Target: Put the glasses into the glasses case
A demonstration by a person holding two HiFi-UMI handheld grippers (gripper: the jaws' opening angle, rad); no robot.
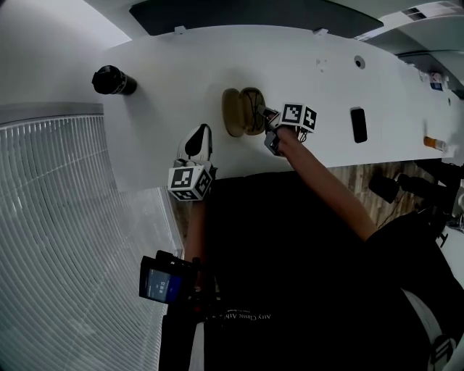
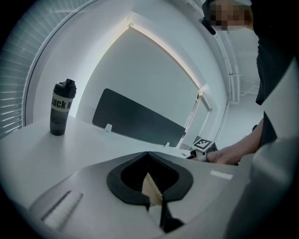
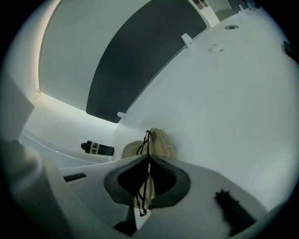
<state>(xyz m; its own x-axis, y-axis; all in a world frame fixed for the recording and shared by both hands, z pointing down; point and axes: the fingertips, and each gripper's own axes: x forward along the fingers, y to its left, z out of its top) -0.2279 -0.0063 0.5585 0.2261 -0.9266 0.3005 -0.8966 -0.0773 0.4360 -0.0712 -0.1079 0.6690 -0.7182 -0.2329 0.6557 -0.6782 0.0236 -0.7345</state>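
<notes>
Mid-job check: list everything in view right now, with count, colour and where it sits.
Tan clamshell glasses case: one, tan, open at mid-table.
Thin black-framed glasses: one, black, in the right gripper's jaws, right at the case.
Black cylindrical drink bottle: one, black, upright at the table's far left.
Flat black phone: one, black, on the table right of the case.
White table: one, white, under all of these.
Dark divider panel: one, dark grey, along the table's far edge.
Black device with lit screen: one, black, at the person's side.
Left gripper: one, grey, shut, left of the case and apart from it.
Right gripper: one, grey, shut on the glasses.
</notes>
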